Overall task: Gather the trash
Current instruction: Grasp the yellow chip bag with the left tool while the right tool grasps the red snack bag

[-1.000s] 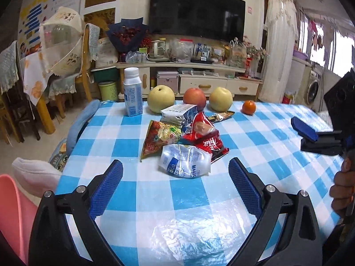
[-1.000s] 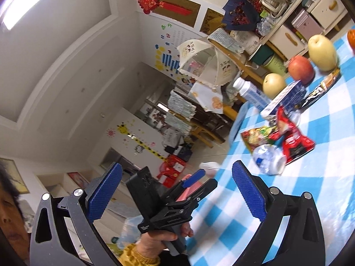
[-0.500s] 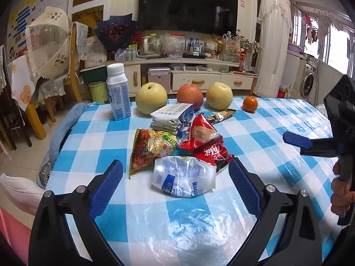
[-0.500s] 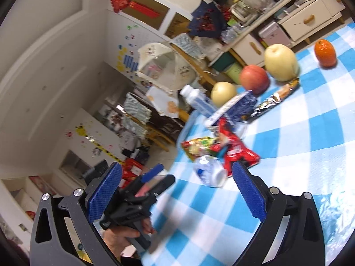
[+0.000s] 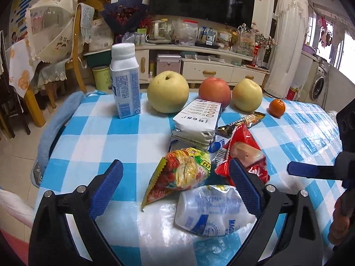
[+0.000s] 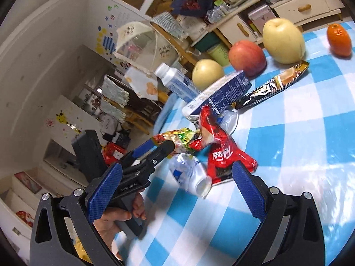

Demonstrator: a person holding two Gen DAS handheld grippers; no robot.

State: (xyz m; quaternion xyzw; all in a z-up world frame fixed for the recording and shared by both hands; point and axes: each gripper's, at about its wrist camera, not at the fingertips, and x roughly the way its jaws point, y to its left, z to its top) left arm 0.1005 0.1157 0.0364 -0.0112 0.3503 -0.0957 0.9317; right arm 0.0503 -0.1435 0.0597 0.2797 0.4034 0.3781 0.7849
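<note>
A heap of trash lies mid-table: a crumpled white plastic bottle, a red-yellow snack bag, a red wrapper, a flattened white carton and a dark coffee sachet. My left gripper is open, its fingers on either side of the snack bag and bottle, not touching them. My right gripper is open above the table, just short of the bottle and red wrapper. The left gripper, held by a hand, shows in the right wrist view.
A white milk bottle stands upright at the back left. Two pears, a red apple and a tangerine line the far edge of the blue-checked table. A chair back stands at the left edge.
Both grippers have moved forward and down toward the heap. The left one now has the snack bag and bottle between its fingers; the right one has tilted down to the table.
</note>
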